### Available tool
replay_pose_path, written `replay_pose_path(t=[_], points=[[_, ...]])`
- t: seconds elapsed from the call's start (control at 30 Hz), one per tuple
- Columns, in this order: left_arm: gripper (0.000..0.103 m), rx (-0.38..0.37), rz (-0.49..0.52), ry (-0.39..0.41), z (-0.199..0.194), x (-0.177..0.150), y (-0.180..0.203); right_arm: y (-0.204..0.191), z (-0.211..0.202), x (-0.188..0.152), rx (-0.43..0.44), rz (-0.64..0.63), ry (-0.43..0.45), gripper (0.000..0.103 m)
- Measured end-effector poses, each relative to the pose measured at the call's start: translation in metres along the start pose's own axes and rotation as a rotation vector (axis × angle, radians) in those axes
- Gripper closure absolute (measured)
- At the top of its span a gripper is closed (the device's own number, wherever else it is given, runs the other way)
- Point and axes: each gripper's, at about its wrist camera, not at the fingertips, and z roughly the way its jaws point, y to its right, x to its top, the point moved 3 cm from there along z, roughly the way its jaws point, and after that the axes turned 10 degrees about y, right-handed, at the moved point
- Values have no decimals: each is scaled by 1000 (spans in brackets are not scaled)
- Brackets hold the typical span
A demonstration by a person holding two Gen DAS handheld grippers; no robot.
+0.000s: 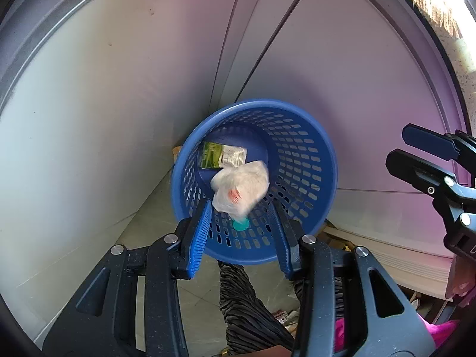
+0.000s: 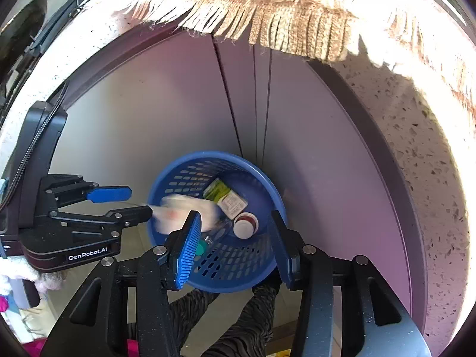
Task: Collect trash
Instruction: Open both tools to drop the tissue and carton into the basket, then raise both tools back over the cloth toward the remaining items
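Observation:
A blue perforated basket (image 1: pixel 300 154) (image 2: pixel 269 189) stands on the floor against pale cabinet doors. Inside lie a green-and-white carton (image 1: pixel 221 156) (image 2: pixel 226 197), a white jar with a red band (image 2: pixel 245 224) and a clear bottle with a teal cap (image 1: pixel 240 224) (image 2: pixel 200 247). A crumpled clear plastic bag (image 1: pixel 241 189) (image 2: pixel 181 209), blurred, hangs over the basket's mouth just beyond my left gripper (image 1: pixel 242 233) (image 2: pixel 141 202), which is open, its pads not touching the bag. My right gripper (image 2: pixel 235 239) (image 1: pixel 416 153) is open above the basket with nothing between its fingers.
Cabinet doors (image 1: pixel 134 89) rise behind the basket. A speckled stone counter edge (image 2: pixel 416 136) with a fringed woven mat (image 2: pixel 282 15) overhangs on the right. A person's legs in striped trousers (image 1: pixel 247 306) stand just in front of the basket. Pink cloth (image 1: pixel 440 330) and clutter lie at lower right.

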Motion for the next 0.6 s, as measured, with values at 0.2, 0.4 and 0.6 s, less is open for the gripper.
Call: replay_pose_path(t=[0.2,0.4,0.6], points=[[63,6,5,19,-4,0,-2,0,-5,0,14,6,7,58],[63,4,7,49,-13,6,4,-1,-17,7,38,1,27,58],[63,-14,3,100,-36,16,9,1,-43,17,72,0,69,58]])
